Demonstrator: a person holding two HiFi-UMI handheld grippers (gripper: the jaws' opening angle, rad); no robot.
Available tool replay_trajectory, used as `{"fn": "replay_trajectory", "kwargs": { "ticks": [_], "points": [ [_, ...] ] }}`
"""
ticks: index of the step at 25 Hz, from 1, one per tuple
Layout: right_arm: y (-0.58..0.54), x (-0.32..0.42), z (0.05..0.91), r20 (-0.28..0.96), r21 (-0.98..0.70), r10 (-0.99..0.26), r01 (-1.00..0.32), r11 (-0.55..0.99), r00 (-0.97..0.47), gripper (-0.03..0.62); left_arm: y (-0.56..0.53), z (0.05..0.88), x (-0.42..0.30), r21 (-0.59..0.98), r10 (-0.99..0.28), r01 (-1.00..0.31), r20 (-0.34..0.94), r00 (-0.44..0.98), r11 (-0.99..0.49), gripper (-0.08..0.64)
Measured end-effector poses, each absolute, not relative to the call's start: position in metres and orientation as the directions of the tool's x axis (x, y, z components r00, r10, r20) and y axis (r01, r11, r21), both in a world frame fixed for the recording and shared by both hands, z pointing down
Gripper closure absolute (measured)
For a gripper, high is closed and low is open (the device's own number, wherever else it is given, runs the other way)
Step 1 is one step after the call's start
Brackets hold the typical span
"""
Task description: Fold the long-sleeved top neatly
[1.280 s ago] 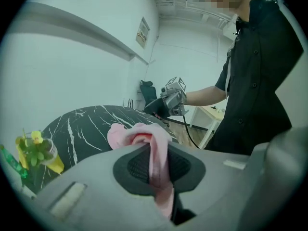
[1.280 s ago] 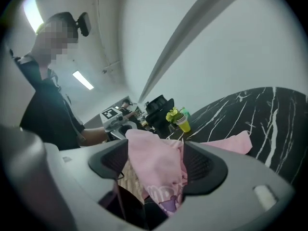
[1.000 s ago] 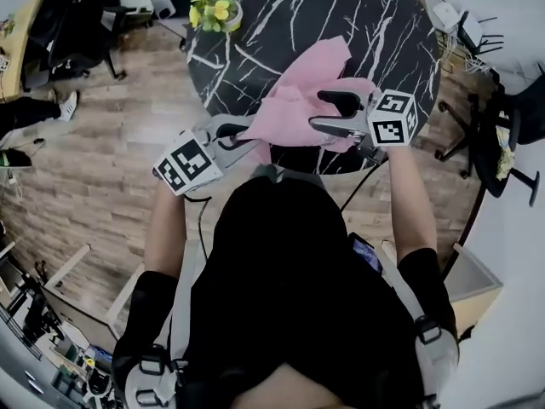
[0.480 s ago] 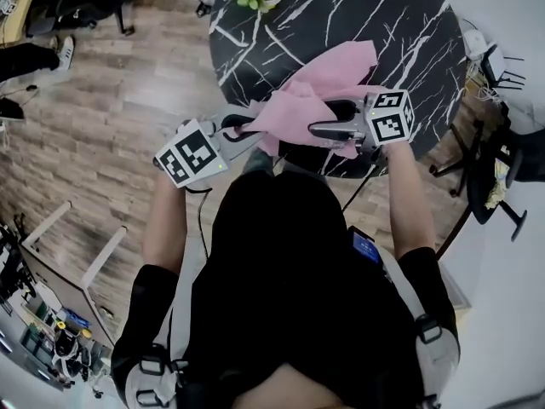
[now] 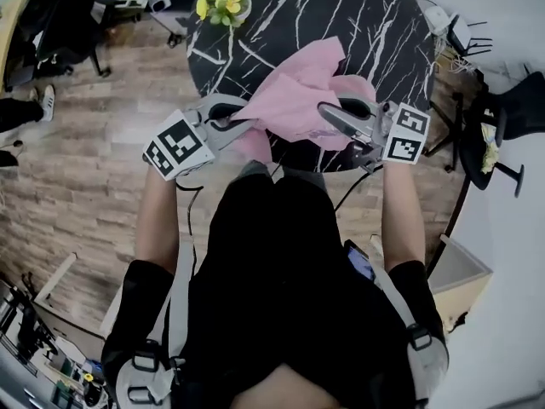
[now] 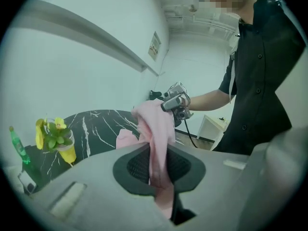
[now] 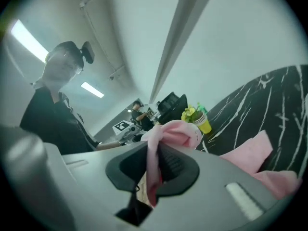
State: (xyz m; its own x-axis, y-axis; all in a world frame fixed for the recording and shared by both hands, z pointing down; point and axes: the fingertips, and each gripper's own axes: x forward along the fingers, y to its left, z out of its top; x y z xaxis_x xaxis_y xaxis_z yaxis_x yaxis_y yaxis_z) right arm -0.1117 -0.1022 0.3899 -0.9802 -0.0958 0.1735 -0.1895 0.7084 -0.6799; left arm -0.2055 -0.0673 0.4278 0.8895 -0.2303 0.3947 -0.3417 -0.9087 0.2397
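Observation:
The pink long-sleeved top [image 5: 294, 92] hangs bunched over the near edge of the round black marble table [image 5: 375, 24], lifted between both grippers. My left gripper [image 5: 228, 123] is shut on a fold of the top [image 6: 156, 143] at the table's near left. My right gripper [image 5: 334, 113] has just been closing and now pinches another fold of the pink cloth [image 7: 154, 170] between its pads. The rest of the top [image 7: 250, 153] trails down onto the table.
A yellow pot of flowers [image 5: 220, 5] stands at the table's far left edge, also seen as the flower pot [image 6: 57, 138]. A green bottle [image 6: 18, 146] stands beside it. Office chairs [image 5: 502, 118] stand right of the table; wooden floor lies to the left.
The right gripper's jaws, wide apart a second ago, have closed on the pink top and risen. The left gripper has drawn slightly away to the left with its fold of cloth.

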Motion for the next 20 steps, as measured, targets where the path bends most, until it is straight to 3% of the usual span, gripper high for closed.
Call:
{"fn": "replay_trajectory", "kwargs": {
  "ticks": [5, 11, 20],
  "points": [
    [-0.08, -0.078, 0.367, 0.25, -0.467, -0.327, -0.409, 0.784, -0.911, 0.554, -0.078, 0.417, -0.175, 0.199, -0.131, -0.22, 0.383, 0.915, -0.955, 0.522],
    [-0.042, -0.065, 0.362, 0.332, -0.198, -0.433, -0.511, 0.837, -0.838, 0.557, -0.073, 0.426, -0.152, 0.185, -0.091, -0.185, 0.425, 0.9, -0.965, 0.522],
    [-0.001, -0.016, 0.357, 0.256, -0.227, -0.512, -0.566, 0.793, -0.82, 0.56, -0.032, 0.402, -0.113, 0.118, -0.095, -0.165, 0.455, 0.886, -0.979, 0.522]
  ]
}}
